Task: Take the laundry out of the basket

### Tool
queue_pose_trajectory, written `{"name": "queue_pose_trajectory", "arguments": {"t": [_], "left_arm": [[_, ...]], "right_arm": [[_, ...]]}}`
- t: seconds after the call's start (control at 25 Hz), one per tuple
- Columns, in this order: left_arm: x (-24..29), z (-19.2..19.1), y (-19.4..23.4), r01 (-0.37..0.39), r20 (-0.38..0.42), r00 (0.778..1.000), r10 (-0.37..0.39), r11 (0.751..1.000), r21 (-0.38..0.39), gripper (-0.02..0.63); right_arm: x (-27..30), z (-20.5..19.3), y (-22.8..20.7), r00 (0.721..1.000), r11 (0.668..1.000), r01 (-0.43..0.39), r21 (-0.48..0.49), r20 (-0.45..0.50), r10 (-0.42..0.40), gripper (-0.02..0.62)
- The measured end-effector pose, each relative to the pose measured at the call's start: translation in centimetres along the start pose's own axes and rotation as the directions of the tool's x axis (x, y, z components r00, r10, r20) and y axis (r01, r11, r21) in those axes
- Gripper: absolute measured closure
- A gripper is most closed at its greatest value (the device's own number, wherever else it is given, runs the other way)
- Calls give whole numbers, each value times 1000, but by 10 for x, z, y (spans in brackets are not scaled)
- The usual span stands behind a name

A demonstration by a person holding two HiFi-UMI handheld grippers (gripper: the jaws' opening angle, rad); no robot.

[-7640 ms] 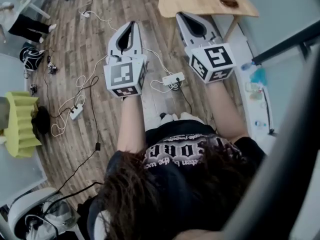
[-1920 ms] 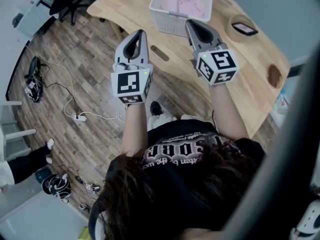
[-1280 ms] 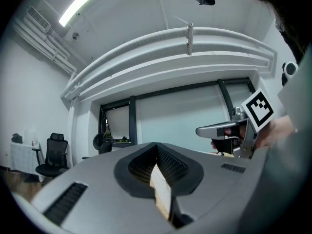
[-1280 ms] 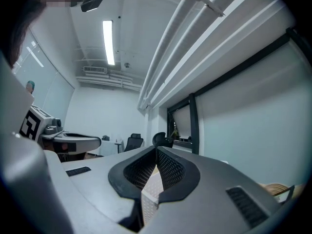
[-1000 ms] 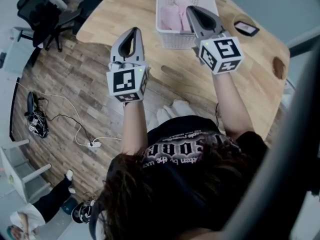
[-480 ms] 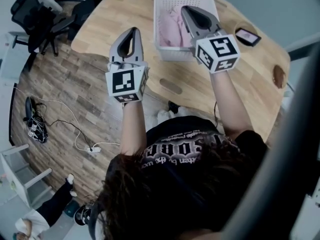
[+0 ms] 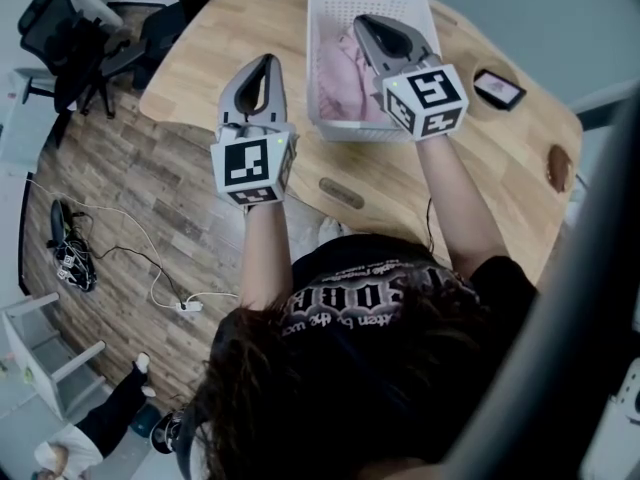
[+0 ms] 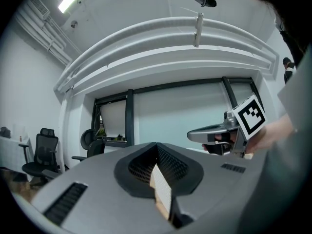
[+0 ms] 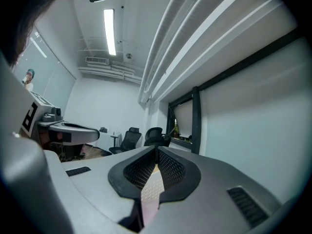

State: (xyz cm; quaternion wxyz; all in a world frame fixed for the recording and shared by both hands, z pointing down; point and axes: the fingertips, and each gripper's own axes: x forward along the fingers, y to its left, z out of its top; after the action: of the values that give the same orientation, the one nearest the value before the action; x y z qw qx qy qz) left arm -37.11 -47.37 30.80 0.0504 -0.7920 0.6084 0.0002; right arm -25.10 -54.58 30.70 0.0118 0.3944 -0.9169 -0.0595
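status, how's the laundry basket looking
Grippers shut, empty: left gripper beside the basket, right gripper above it. Pink laundry inside, untouched. Nothing in the way.

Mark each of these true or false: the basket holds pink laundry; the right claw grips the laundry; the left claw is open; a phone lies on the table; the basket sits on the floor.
1. The basket holds pink laundry. True.
2. The right claw grips the laundry. False: it is shut on nothing, as seen over the basket in the head view.
3. The left claw is open. False: it is shut and empty, left of the basket.
4. A phone lies on the table. True, to the right of the basket.
5. The basket sits on the floor. False: it stands on the table.
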Motion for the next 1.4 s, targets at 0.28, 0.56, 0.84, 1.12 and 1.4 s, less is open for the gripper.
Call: {"name": "queue_pose_trajectory", "arguments": {"t": [0.28,0.56,0.84,1.12,1.4], "left_arm": [[14,-6,12,-8,-10,1000,8,1000,-1,604],[22,-9,12,4,-17,1000,-4,1000,-7,604],[33,-16,8,35,-27,999,-36,999,-17,604],[40,-24,2,61,-38,997,-62,998,-13,604],[43,-25,-4,86,-29,996,-86,996,-15,604]], "right_arm": [[29,-22,-7,994,994,-109,11,-16,110,563],[48,-59,-6,978,977,-184,104,-78,192,563],[68,-105,-4,930,950,-288,121,-202,308,471],[73,-164,2,875,942,-307,139,-348,337,307],[65,-211,13,780,930,-364,51,-529,334,202]]}}
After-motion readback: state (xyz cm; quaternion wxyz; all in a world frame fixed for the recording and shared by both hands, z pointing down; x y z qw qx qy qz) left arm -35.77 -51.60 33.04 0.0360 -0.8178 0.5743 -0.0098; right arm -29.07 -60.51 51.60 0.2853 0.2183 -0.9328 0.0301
